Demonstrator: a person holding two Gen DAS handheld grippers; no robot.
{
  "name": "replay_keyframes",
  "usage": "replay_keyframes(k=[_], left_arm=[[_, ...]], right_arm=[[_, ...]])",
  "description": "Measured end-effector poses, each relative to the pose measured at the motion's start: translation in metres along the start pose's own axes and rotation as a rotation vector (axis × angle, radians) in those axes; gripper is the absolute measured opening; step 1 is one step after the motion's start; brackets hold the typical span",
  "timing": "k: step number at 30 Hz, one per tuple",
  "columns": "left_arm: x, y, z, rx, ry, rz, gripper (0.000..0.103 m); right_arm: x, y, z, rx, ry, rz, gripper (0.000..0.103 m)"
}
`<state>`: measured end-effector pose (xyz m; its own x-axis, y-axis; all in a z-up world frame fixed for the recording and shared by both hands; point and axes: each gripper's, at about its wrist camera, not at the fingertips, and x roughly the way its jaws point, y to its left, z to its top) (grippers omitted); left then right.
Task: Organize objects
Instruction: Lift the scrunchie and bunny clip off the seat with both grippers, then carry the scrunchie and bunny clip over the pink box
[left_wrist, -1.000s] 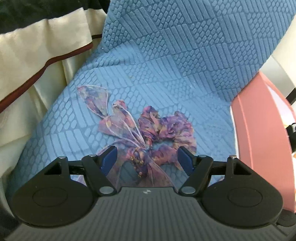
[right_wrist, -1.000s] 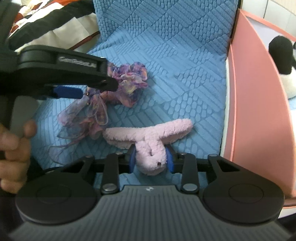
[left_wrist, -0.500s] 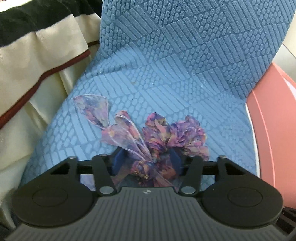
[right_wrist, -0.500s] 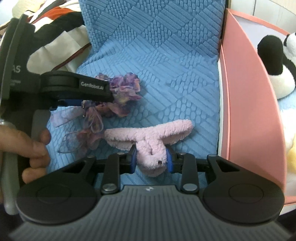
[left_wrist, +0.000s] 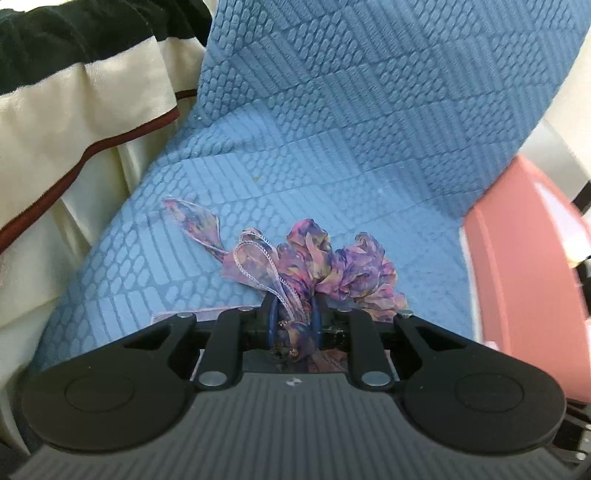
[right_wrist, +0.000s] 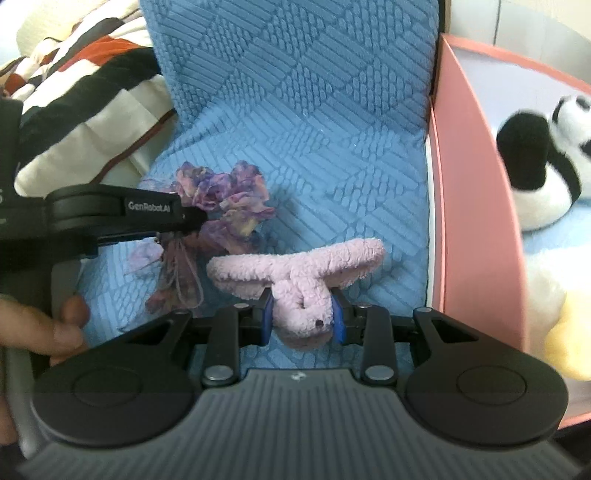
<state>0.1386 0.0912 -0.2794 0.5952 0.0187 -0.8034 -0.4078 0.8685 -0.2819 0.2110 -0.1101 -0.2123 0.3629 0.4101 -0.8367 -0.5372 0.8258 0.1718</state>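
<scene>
While the left gripper (left_wrist: 293, 322), jaws just closed, pinches only the floral scrunchie's (left_wrist: 325, 269) ribbon knot on the blue cushion (left_wrist: 332, 129), the sheer fabric may slip on lifting; right gripper (right_wrist: 302, 319) clamps the pink plush hair tie (right_wrist: 295, 269).

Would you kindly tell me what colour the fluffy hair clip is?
The fluffy hair clip is pale lilac-pink, clearest in the right wrist view.

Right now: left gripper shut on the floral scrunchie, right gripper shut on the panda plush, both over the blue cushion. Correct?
One slip. The right gripper is shut on the pink fuzzy hair clip, not the panda plush, which lies untouched beyond the pink divider; the right wrist view shows it. The left gripper is shut on the floral scrunchie, jaws having just closed, both over the blue cushion.
</scene>
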Motion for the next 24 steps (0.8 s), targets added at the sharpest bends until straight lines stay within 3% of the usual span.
replay_keyframes(k=[5, 10, 24], left_arm=[[-0.021, -0.001, -0.002, -0.031, -0.009, -0.081, 0.022], [-0.049, -0.012, -0.002, -0.034, -0.042, -0.114, 0.022], [-0.116, -0.058, 0.033, -0.010, -0.086, -0.242, 0.022]], right_arm=[[-0.016, 0.005, 0.005, -0.043, -0.003, 0.026, 0.034], [-0.033, 0.002, 0.012, -0.021, -0.006, 0.054, 0.034], [-0.117, -0.033, 0.059, 0.004, -0.097, 0.086, 0.034]])
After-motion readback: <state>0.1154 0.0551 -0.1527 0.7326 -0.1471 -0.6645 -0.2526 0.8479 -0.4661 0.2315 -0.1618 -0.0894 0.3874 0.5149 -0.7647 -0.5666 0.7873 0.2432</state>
